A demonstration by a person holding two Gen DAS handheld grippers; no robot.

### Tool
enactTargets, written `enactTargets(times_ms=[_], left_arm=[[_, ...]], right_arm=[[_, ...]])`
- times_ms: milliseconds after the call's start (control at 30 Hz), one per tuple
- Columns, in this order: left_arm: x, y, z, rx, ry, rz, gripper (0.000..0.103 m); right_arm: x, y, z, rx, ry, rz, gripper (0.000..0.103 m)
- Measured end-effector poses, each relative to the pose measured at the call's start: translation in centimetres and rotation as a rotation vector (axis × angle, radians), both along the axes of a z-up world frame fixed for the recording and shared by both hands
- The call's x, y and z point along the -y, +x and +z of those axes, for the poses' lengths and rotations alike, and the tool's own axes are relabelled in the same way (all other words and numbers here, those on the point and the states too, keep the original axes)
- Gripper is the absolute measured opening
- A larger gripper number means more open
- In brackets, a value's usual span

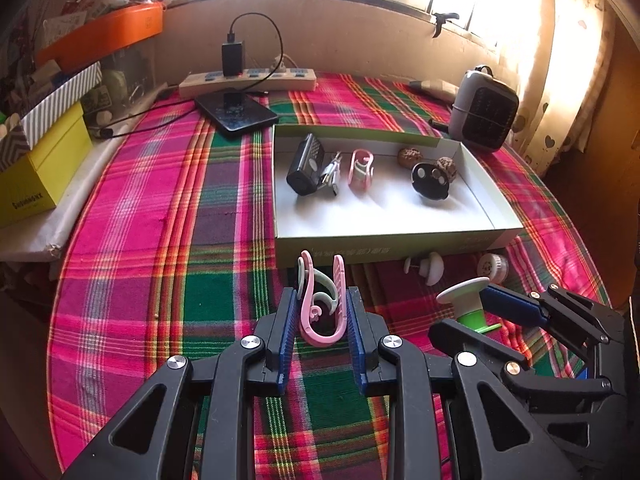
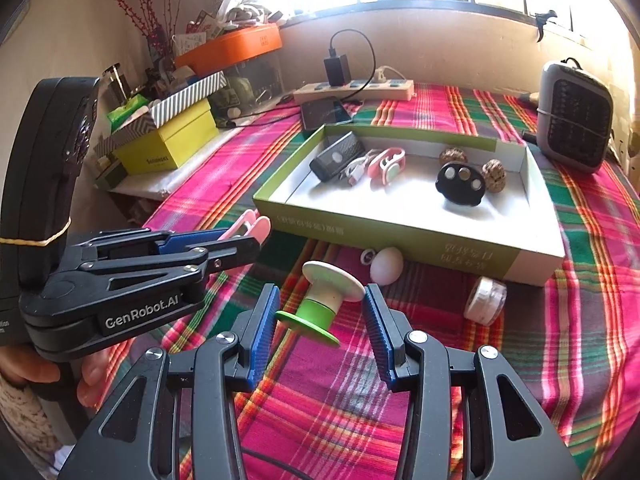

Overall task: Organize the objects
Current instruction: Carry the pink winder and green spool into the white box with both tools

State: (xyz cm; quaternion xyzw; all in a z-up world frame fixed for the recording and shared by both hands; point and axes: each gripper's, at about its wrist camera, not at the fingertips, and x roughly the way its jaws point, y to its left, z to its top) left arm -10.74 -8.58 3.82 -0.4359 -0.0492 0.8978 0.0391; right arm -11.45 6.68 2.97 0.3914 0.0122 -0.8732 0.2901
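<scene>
The left tool (image 1: pixel 322 312) is clamped on a pink clip (image 1: pixel 320 304), a U-shaped plastic piece with a pale mint curl inside it, held upright between the blue ribbed pads just in front of the box's near wall. From the right wrist view only the pink tips of this clip show past the left tool's fingers.

The right tool (image 2: pixel 320 312) has its jaws spread around a green-and-white spool (image 2: pixel 326 300): a white cap on top, a bright green collar and a thin green flange below, tilted. The right pad sits at the white cap's edge and the left pad near the flange; whether either presses on it is hard to tell.

The shallow box (image 2: pixel 400 236), white inside with olive-green walls, rests on the plaid table (image 1: pixel 160 220). Inside lie a black gadget (image 1: pixel 306 164), a coiled white cable (image 1: pixel 332 172), a second pink clip (image 1: pixel 361 170), a black disc with round studs (image 1: pixel 431 180) and two walnuts (image 1: pixel 410 157), one partly hidden behind the disc. Printing on the box's wall is too blurred to read.

Just outside the near wall lie a white egg-shaped piece (image 2: pixel 386 266) and a small white round jar (image 2: pixel 486 300).
</scene>
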Motion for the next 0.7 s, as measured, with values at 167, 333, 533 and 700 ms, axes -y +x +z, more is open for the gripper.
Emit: enactTargets(times_ms=[167, 333, 533, 700], left_arm=[[-0.3, -0.3, 0.9, -0.019, -0.001, -0.012, 0.022], [-0.7, -0.9, 1.3, -0.024, 0.008, -0.022, 0.022], [-1.0, -2.2, 1.7, -0.028, 0.021, -0.033, 0.022], [-1.2, -3.3, 1.7, -0.024, 0.024, -0.036, 0.022]], right_arm=[[-0.5, -0.4, 1.0, -0.022, -0.008, -0.014, 0.044], [-1.0, -1.2, 1.6, -0.033, -0.010, -0.030, 0.044], [-1.6, -2.7, 3.0, -0.059, -0.009, -0.053, 0.044], [-1.8, -4.6, 3.6, -0.066, -0.001, -0.060, 0.044]])
